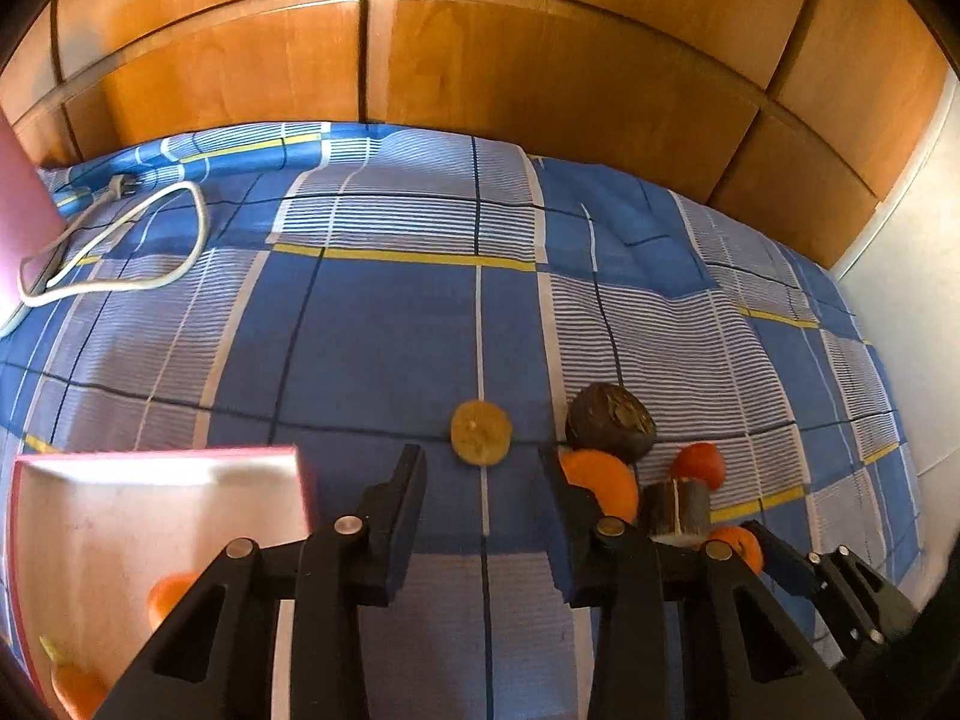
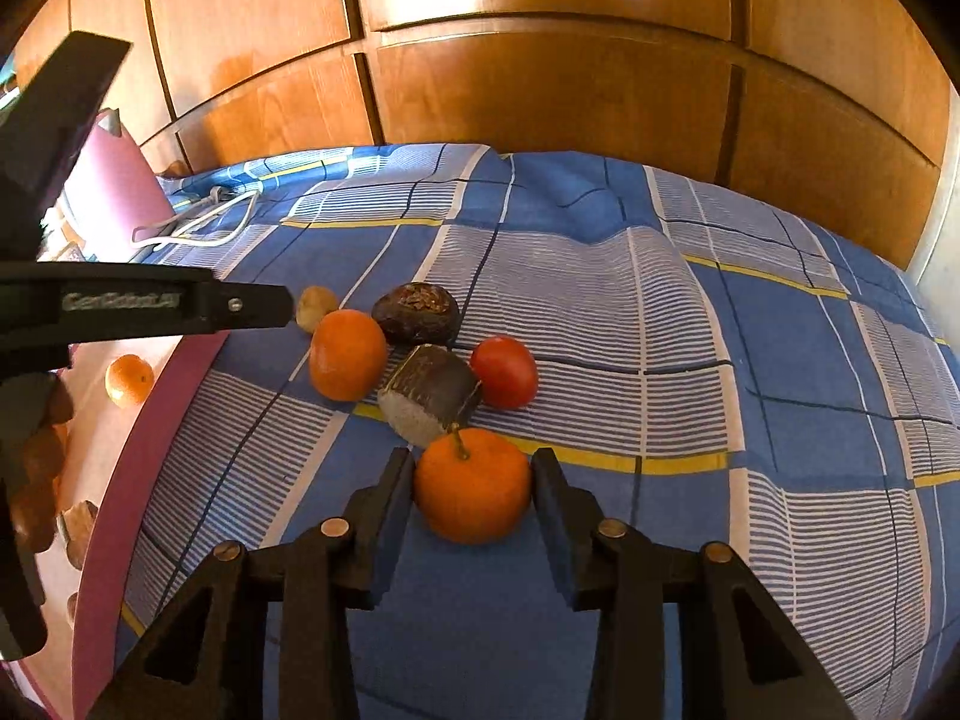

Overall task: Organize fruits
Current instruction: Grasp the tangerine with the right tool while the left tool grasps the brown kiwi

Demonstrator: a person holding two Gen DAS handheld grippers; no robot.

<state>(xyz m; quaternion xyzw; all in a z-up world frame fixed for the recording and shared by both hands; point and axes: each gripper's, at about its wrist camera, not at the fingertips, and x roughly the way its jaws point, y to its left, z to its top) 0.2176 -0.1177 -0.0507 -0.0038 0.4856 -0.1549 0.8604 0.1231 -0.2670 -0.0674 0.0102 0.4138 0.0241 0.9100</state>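
the right gripper (image 2: 473,480) sits low in the frame with a stemmed orange (image 2: 472,484) between its two black fingers (image 2: 384,516), both pads against the fruit's sides. just beyond it on the blue checked bedsheet (image 2: 660,330) lies a dark cut fruit (image 2: 429,399) with a pale face, flanked by a red tomato (image 2: 504,372) on the right and a second orange (image 2: 347,354) on the left. behind those rest a dark wrinkled fruit (image 2: 415,313) and a small yellowish one (image 2: 316,307). the left gripper (image 2: 287,306) reaches in from the left edge above a pink tray (image 2: 150,456), which holds a small orange (image 2: 129,381) and some brownish pieces, perhaps more fruit. a white cable (image 2: 198,228) lies far back near the wooden panels (image 2: 540,90).
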